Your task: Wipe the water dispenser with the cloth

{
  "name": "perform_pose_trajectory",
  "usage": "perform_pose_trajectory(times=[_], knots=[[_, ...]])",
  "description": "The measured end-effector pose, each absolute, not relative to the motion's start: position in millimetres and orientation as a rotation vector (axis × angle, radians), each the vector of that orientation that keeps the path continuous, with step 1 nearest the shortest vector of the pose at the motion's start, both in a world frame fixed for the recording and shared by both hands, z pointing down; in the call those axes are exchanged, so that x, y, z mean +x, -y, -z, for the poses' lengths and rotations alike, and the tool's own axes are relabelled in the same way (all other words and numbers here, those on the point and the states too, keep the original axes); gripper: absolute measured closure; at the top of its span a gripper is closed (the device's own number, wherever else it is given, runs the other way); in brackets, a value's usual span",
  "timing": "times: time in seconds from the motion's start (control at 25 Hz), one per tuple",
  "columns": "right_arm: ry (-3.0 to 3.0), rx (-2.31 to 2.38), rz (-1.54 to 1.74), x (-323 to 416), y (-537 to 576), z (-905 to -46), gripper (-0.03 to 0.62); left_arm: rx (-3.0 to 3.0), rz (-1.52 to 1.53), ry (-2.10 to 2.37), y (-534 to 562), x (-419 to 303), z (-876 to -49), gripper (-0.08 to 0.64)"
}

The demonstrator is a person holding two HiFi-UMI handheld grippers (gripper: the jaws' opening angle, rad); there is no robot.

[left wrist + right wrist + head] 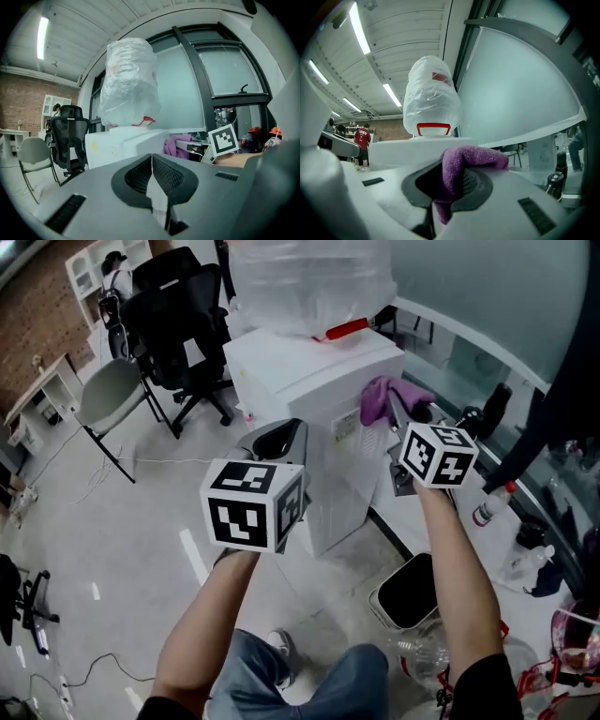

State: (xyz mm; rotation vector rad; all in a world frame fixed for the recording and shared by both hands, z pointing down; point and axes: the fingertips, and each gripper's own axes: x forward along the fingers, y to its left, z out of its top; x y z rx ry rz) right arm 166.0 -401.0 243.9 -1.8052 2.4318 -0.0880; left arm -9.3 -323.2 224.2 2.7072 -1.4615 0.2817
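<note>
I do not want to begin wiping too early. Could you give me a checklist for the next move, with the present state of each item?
1. Cloth gripped: ok. The purple cloth is clamped between the jaws of the right gripper.
2. Cloth touching the water dispenser: cannot tell. It is at the top right edge, but contact is not visible.
3. Other tool free: ok. The left gripper has its jaws together with nothing between them.
4. Bare surface to wipe: ok. The white top in front of the wrapped bottle is uncovered.
5. Grippers apart: ok. The left gripper is away from the cloth.
</note>
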Motion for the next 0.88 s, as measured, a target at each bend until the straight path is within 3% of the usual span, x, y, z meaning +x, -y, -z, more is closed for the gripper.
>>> perform_pose_trajectory(times=[0.88], knots=[[-2.44,-1.849,0.121,169.4,404.0,-410.2,0.552,2.71,-0.303,1.481,332.9,4.8,-372.6,0.532]])
